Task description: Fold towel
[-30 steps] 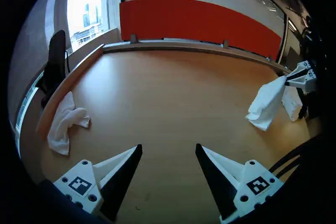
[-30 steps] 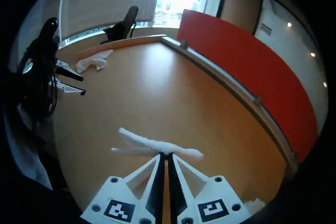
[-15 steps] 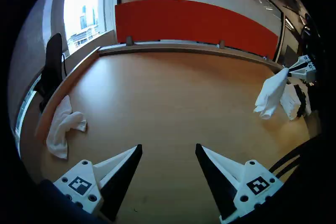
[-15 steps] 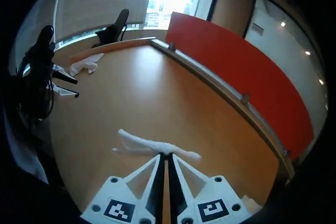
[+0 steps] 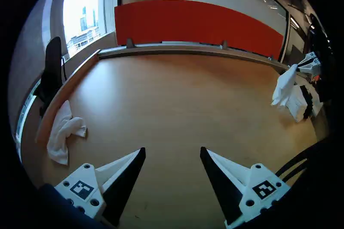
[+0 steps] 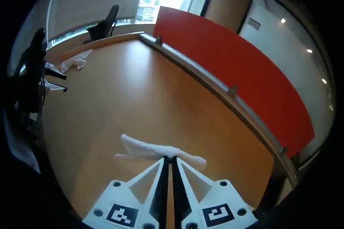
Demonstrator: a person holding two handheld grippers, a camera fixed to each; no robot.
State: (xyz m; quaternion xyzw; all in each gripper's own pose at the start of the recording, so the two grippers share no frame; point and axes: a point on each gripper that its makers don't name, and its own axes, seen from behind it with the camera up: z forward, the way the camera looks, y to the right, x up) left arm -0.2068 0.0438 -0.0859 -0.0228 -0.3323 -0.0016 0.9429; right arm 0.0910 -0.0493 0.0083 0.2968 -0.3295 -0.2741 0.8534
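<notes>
At 3 o'clock in left gripper view, right claw (image 5: pixel 299 64) clamps hanging white towel (image 5: pixel 284 88); left claw (image 5: pixel 172 149) gapes wide above table (image 5: pixel 180 96); second towel (image 5: pixel 62 132) crumpled at 8 o'clock.

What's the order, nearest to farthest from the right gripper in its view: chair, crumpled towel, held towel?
1. The held towel, pinched in the right gripper.
2. The crumpled towel, far left on the table.
3. The chair, beyond the table, upper left.

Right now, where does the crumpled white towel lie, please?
Left gripper view: the towel lies at the wooden table's left edge, near a black chair.
</notes>
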